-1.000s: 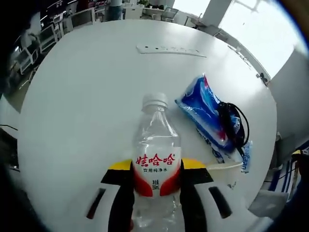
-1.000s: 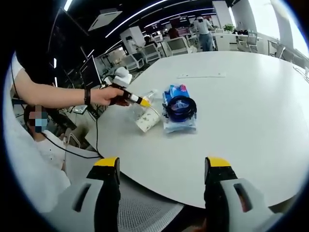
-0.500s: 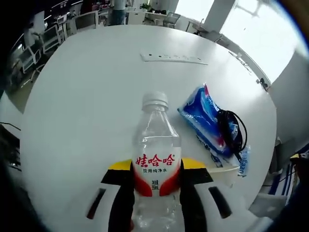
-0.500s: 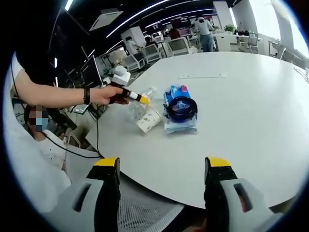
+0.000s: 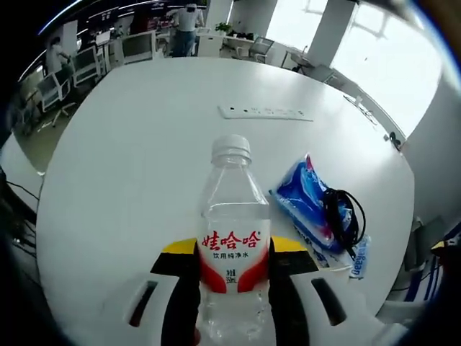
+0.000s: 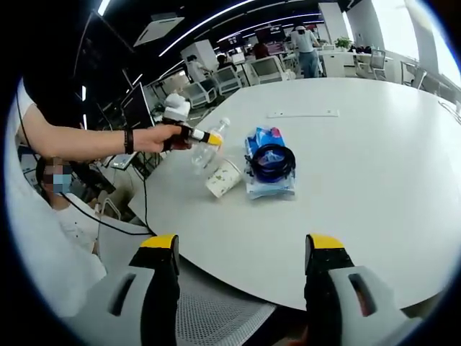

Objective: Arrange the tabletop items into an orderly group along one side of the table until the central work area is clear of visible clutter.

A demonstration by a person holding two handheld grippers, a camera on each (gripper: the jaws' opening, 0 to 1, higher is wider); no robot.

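One bottle, one packet, one cup.

Left gripper view hovers close above the table; right gripper view faces it from the edge.

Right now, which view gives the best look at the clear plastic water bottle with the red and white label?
The left gripper view: the clear plastic water bottle stands large and centred between that gripper's fingers, with its label and white cap readable. In the right gripper view the bottle is small and tilted, held above the white table.
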